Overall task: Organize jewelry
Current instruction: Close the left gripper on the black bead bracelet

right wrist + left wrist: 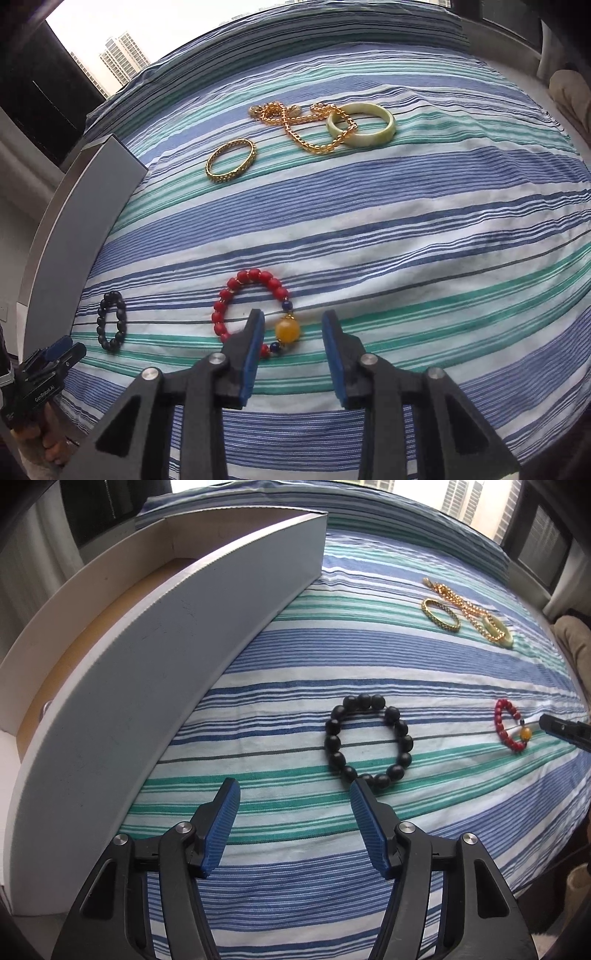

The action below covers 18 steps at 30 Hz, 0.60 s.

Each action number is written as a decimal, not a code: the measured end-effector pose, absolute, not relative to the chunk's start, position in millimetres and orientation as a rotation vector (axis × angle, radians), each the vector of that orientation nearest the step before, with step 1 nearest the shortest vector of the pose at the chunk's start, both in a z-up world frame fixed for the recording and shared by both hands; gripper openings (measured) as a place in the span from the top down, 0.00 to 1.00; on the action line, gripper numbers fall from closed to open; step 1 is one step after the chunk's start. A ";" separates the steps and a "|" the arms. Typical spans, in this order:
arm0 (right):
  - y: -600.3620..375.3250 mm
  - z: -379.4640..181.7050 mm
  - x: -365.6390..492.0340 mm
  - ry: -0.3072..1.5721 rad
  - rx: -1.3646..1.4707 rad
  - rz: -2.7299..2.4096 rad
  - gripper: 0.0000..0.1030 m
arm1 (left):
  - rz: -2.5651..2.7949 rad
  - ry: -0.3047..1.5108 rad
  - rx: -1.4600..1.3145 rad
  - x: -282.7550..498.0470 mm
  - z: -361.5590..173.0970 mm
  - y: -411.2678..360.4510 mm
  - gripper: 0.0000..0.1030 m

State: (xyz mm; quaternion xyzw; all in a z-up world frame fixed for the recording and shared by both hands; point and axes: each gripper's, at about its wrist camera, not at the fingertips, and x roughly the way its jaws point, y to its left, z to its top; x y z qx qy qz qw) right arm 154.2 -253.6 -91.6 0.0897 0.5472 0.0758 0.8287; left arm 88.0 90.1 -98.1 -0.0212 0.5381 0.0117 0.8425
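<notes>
Red-beaded bracelet (251,314) carries one amber bead, two blue.

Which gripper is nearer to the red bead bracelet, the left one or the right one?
Right. The right gripper sits open over the red bead bracelet, its yellow bead between the jaws. The left gripper hovers by the black bead bracelet, far away.

Each hand-held gripper (293,794) (291,325) has black angular arms, silver round screws and ribbed blue pads (253,354).
</notes>
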 end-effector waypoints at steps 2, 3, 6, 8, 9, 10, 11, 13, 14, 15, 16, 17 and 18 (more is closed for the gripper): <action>-253.8 -90.5 153.3 1.157 0.168 0.150 0.68 | 0.026 1.135 -0.040 88.9 -98.1 89.5 0.37; -254.3 -90.6 152.7 1.156 0.160 0.144 0.68 | 0.026 1.136 -0.038 89.2 -98.4 89.5 0.37; -258.1 -93.6 152.3 1.164 0.170 0.137 0.66 | 0.017 1.143 -0.032 91.7 -99.8 90.1 0.36; -264.7 -97.4 153.6 1.180 0.213 0.133 0.65 | -0.006 1.159 -0.062 98.2 -101.2 95.1 0.35; -269.6 -99.8 154.7 1.192 0.253 0.132 0.65 | -0.027 1.173 -0.102 103.7 -103.2 99.7 0.35; -274.9 -102.4 155.7 1.206 0.301 0.127 0.64 | -0.043 1.192 -0.141 109.8 -106.6 104.5 0.35; -279.2 -104.7 156.3 1.215 0.347 0.122 0.64 | -0.046 1.209 -0.166 115.8 -110.0 107.9 0.35; -282.7 -106.5 156.7 1.222 0.400 0.128 0.64 | -0.045 1.214 -0.170 124.9 -113.5 108.1 0.35; -282.6 -106.1 156.7 1.220 0.405 0.128 0.64 | -0.053 1.214 -0.161 128.6 -114.8 105.7 0.35; -281.8 -105.6 156.5 1.218 0.406 0.129 0.64 | -0.062 1.217 -0.150 131.8 -116.3 102.2 0.35; -281.2 -105.5 156.6 1.219 0.408 0.132 0.64 | -0.067 1.219 -0.136 134.7 -117.8 98.4 0.36; -281.1 -105.7 156.9 1.222 0.416 0.136 0.64 | -0.062 1.219 -0.116 137.0 -119.3 94.7 0.36; -281.4 -106.0 157.4 1.226 0.425 0.142 0.64 | -0.051 1.214 -0.094 138.9 -120.6 91.2 0.36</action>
